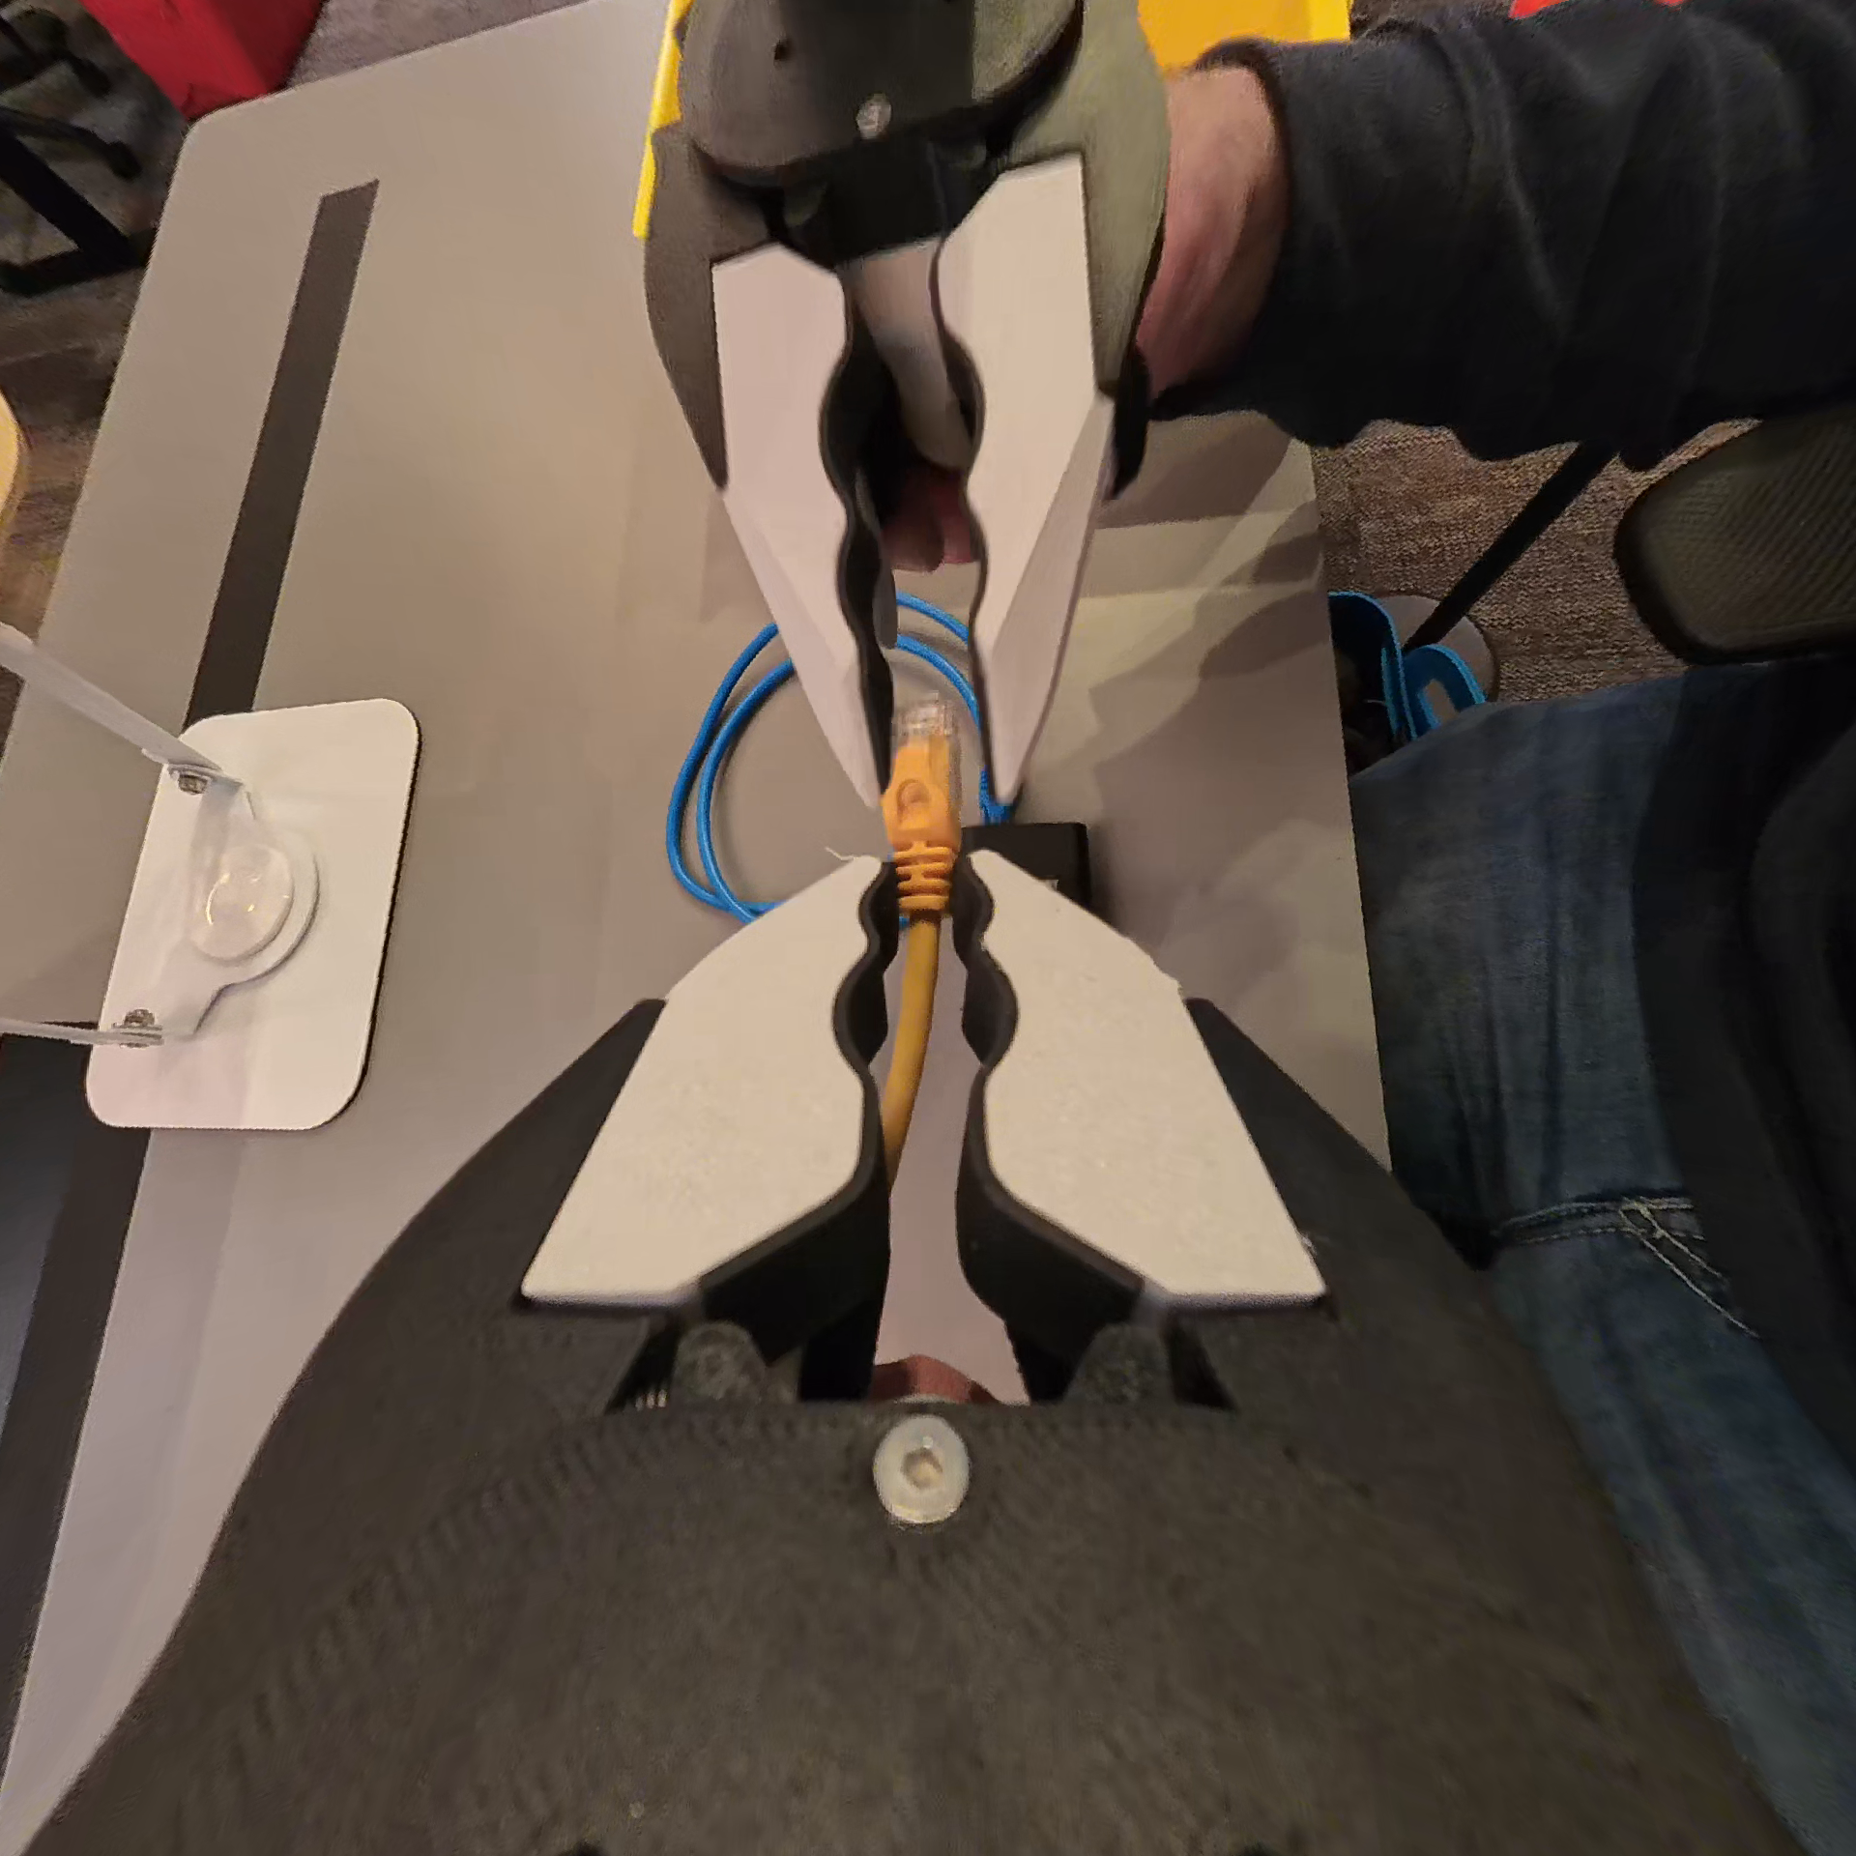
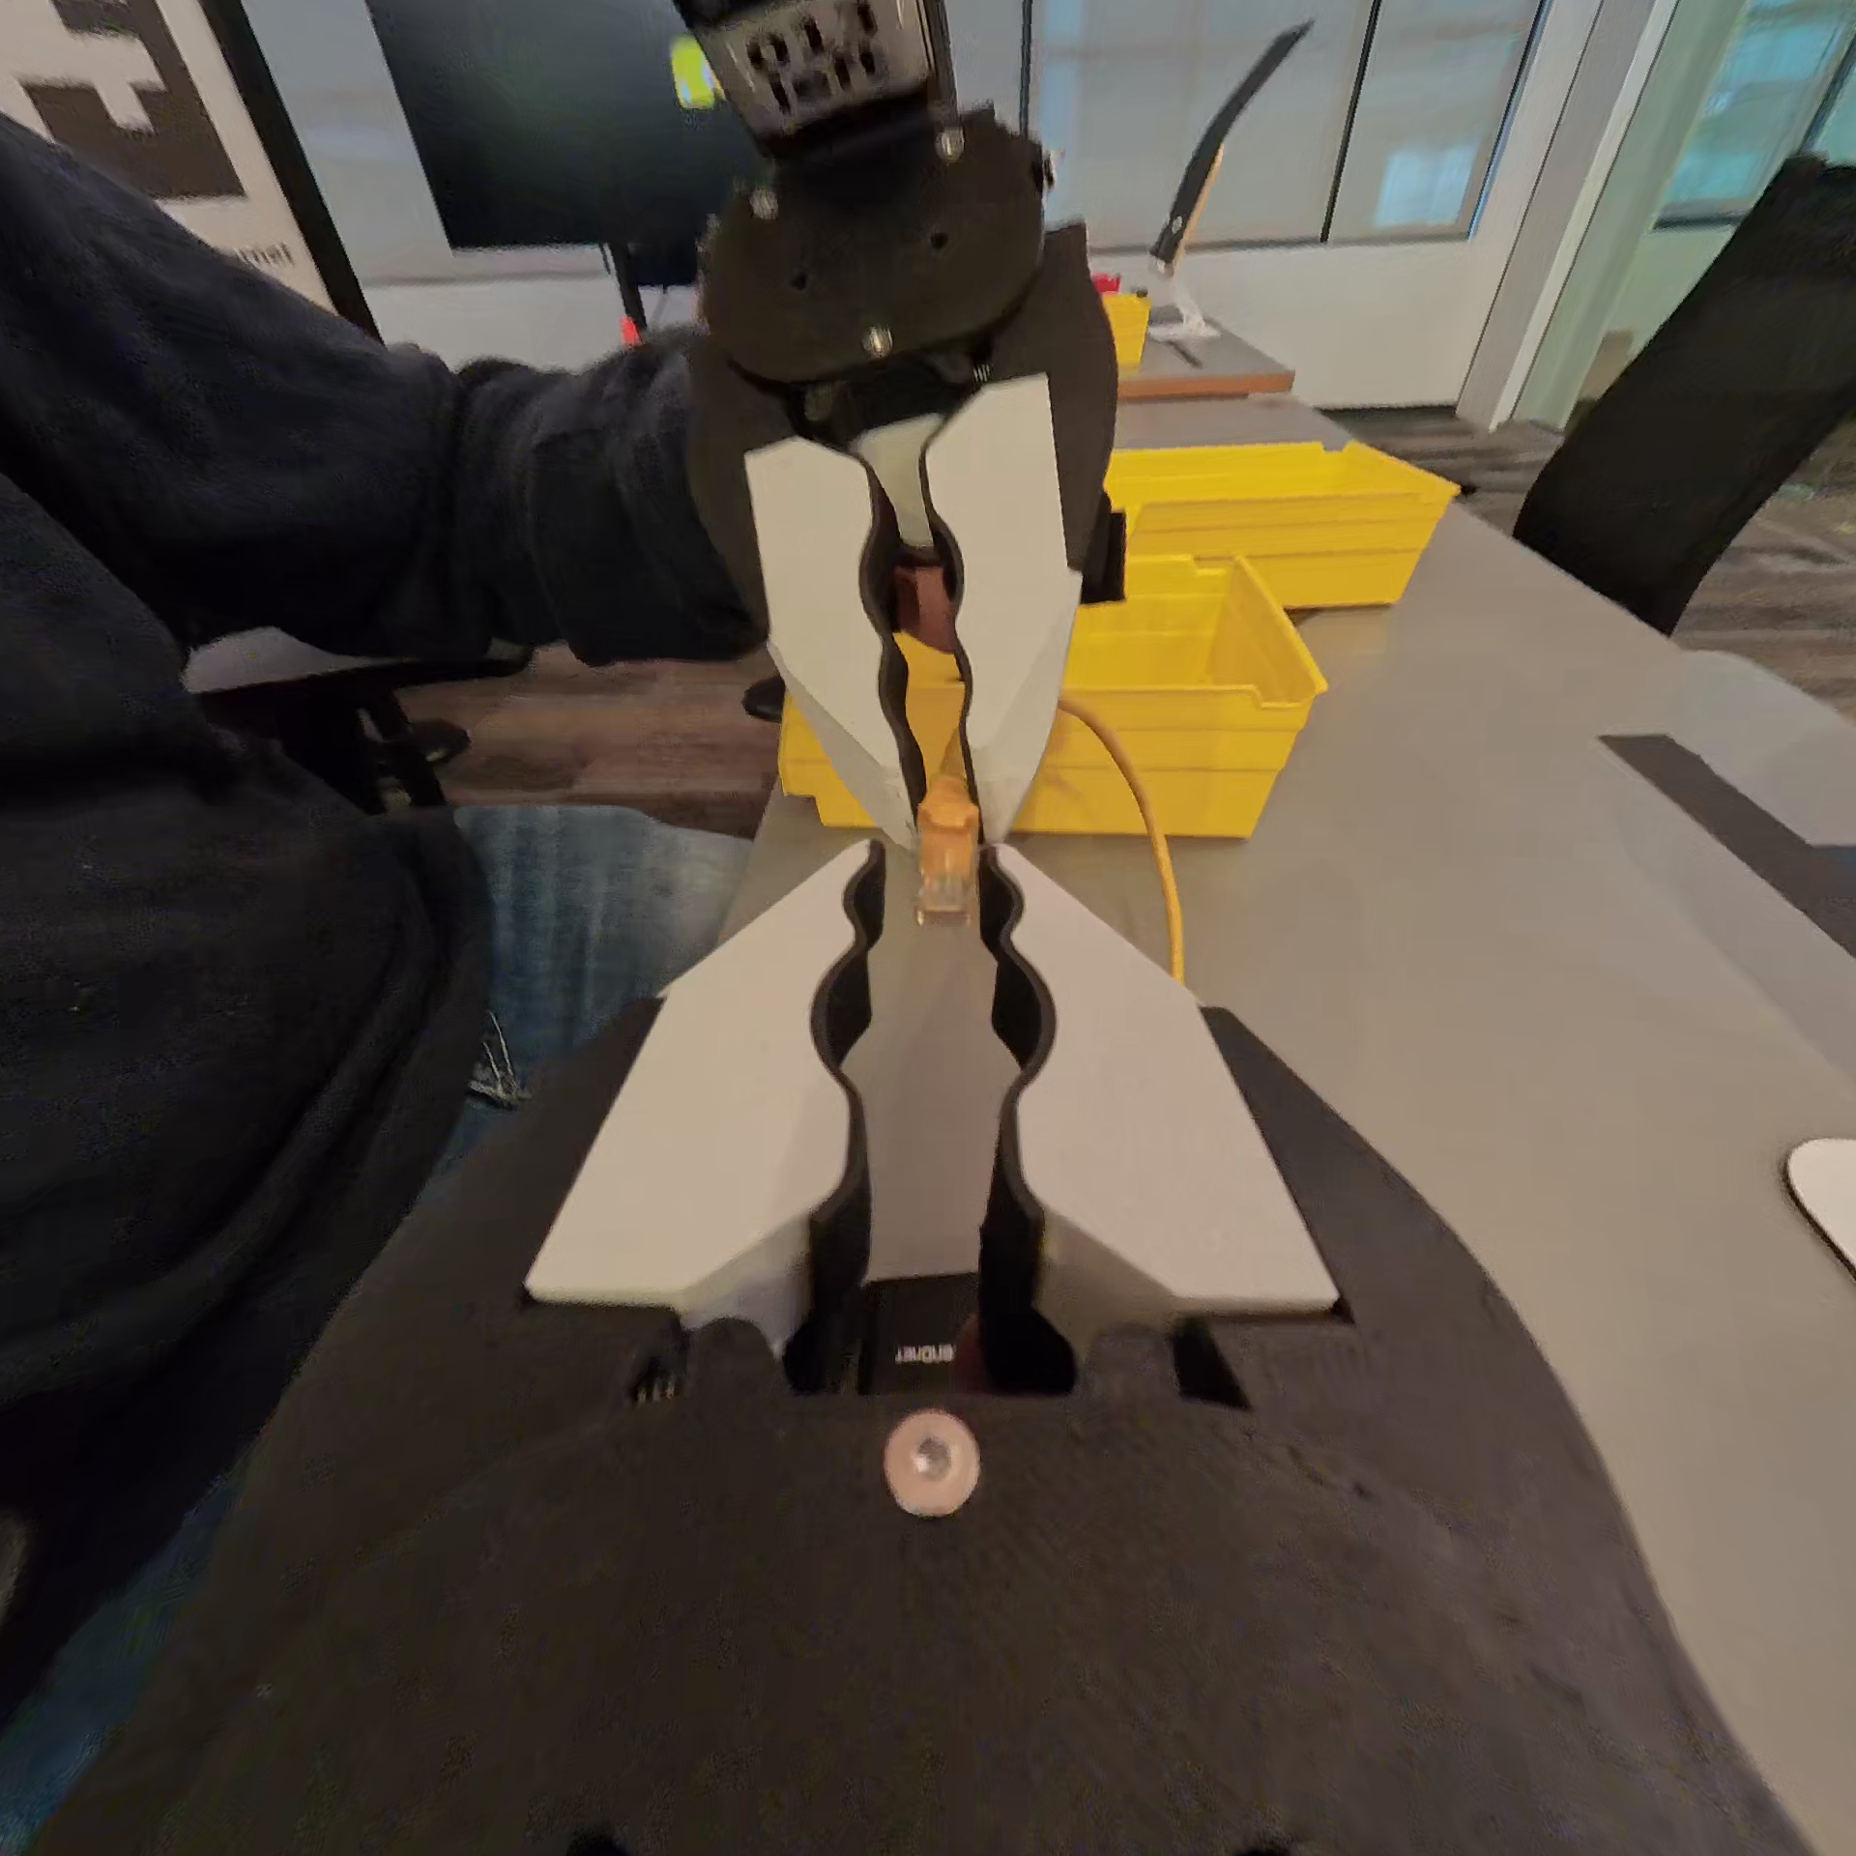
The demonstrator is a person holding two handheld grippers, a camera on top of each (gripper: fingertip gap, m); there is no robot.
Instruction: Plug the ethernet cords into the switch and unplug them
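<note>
Two tools meet tip to tip above the bench [image 1: 482, 522]. The left tool [image 1: 924, 884] is clamped on the orange cord [image 1: 912, 1034] just behind its plug [image 1: 922, 733], presenting it. The right tool [image 2: 936, 854] is parted, flanking the plug ungripped, apparently for a handover. The switch [image 1: 1045, 844] sits below, mostly hidden.

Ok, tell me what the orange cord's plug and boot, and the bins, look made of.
Plug: clear hard plastic, see-through. Boot: orange, moulded, ribbed; probably soft plastic or rubber. Yellow bins: smooth, slightly glossy, likely rigid plastic. Left tool grips the boot.
</note>
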